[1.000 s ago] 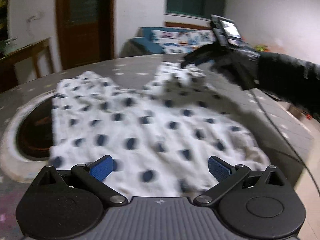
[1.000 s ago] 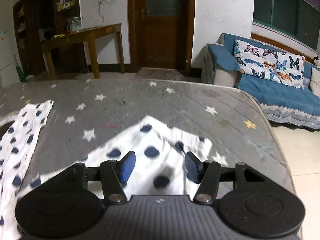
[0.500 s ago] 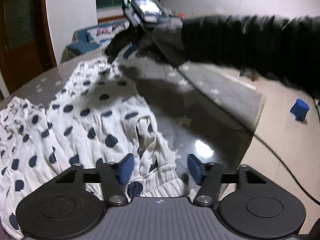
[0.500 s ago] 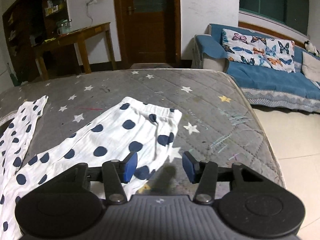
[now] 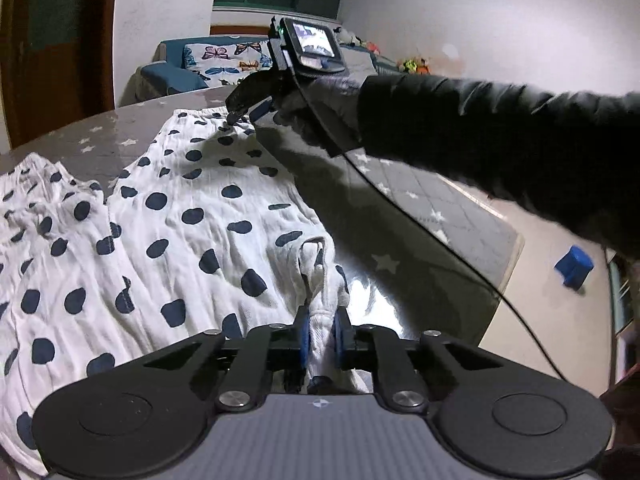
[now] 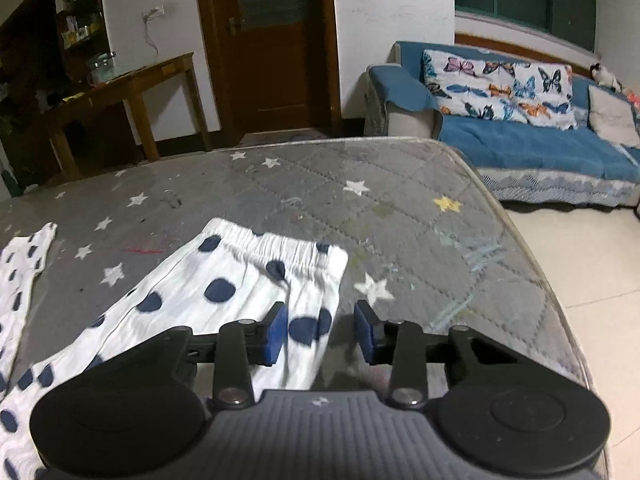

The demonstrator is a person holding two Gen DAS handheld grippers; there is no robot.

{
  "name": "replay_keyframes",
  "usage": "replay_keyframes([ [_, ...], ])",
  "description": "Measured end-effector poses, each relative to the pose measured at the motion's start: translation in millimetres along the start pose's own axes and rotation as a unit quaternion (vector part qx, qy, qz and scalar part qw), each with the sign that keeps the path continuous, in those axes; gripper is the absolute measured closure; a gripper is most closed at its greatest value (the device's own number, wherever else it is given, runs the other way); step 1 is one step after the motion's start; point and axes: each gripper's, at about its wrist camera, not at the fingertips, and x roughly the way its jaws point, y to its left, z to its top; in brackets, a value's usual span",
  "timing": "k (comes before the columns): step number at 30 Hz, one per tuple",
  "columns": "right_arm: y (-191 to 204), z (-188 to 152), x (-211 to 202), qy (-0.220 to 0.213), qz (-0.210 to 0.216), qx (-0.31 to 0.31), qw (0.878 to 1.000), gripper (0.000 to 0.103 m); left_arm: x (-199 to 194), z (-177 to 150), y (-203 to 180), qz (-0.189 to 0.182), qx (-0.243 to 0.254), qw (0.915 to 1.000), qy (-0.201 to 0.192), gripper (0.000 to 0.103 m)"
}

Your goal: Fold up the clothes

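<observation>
A white garment with dark blue dots (image 5: pixel 180 216) lies spread on the grey star-patterned table (image 5: pixel 420 232). My left gripper (image 5: pixel 320 338) is shut on a bunched fold of its near edge. In the left wrist view my right gripper (image 5: pixel 240 114) hovers at the far elastic waistband, held by a black-gloved hand. In the right wrist view my right gripper (image 6: pixel 322 334) is open, its fingers astride the right edge of the garment (image 6: pixel 224 288) just below the waistband. A sleeve or leg (image 6: pixel 24 268) lies at the left.
The table's edge (image 6: pixel 532 256) runs close on the right, with tiled floor beyond. A blue sofa (image 6: pixel 540 148) with butterfly cushions stands behind it. A wooden side table (image 6: pixel 132 92) and a door stand at the back. A blue block (image 5: pixel 574 266) lies on the floor.
My left gripper has closed on a fold of the garment's edge. My right gripper has come down and nearer to the waistband corner, still open.
</observation>
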Motion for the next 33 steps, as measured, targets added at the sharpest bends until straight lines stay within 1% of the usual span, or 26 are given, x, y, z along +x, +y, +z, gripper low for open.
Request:
replay_keyframes([
  [2, 2.9, 2.8, 5.9, -0.002, -0.006, -0.001, 1.000, 0.079, -3.6, 0.0, 3.0, -0.007, -0.008, 0.9999, -0.004, 0.090],
  [3, 4.4, 4.1, 8.9, -0.002, -0.010, -0.001, 1.000, 0.085, -5.3, -0.1, 4.5, -0.009, -0.011, 0.9999, -0.006, 0.090],
  [5, 6.6, 6.3, 12.7, -0.003, -0.015, -0.002, 1.000, 0.094, -7.3, 0.4, 8.9, -0.014, -0.020, 0.9997, -0.009, 0.090],
  [6, 9.1, 8.0, 12.3, -0.002, -0.019, -0.005, 1.000, 0.097, -9.2, 0.3, 11.3, -0.017, -0.025, 0.9995, -0.011, 0.091],
  [8, 15.1, 11.8, 11.2, 0.002, -0.027, -0.012, 1.000, 0.099, -14.6, -0.3, 16.3, -0.020, -0.035, 0.9990, -0.017, 0.091],
  [11, 26.0, 20.8, 6.0, 0.003, -0.035, -0.020, 0.999, 0.100, -29.0, -3.7, 25.3, -0.021, -0.052, 0.9979, -0.033, 0.091],
  [14, 42.2, 33.9, -2.8, 0.001, -0.037, -0.029, 0.999, 0.100, -45.1, -11.2, 37.1, -0.021, -0.080, 0.9956, -0.046, 0.091],
  [20, 100.4, 67.3, -19.5, -0.013, -0.026, -0.057, 0.998, 0.100, -81.6, -32.2, 59.2, -0.005, -0.132, 0.9886, -0.072, 0.092],
  [22, 126.8, 76.1, -21.9, -0.019, -0.018, -0.070, 0.997, 0.100, -94.7, -39.2, 65.3, 0.003, -0.147, 0.9857, -0.083, 0.092],
  [27, 202.8, 92.2, -15.9, -0.024, 0.000, -0.107, 0.994, 0.100, -119.4, -55.5, 82.7, 0.021, -0.187, 0.9766, -0.104, 0.092],
  [33, 289.5, 96.0, 1.7, -0.021, 0.015, -0.151, 0.988, 0.100, -144.9, -75.8, 103.5, 0.044, -0.236, 0.9626, -0.125, 0.092],
])
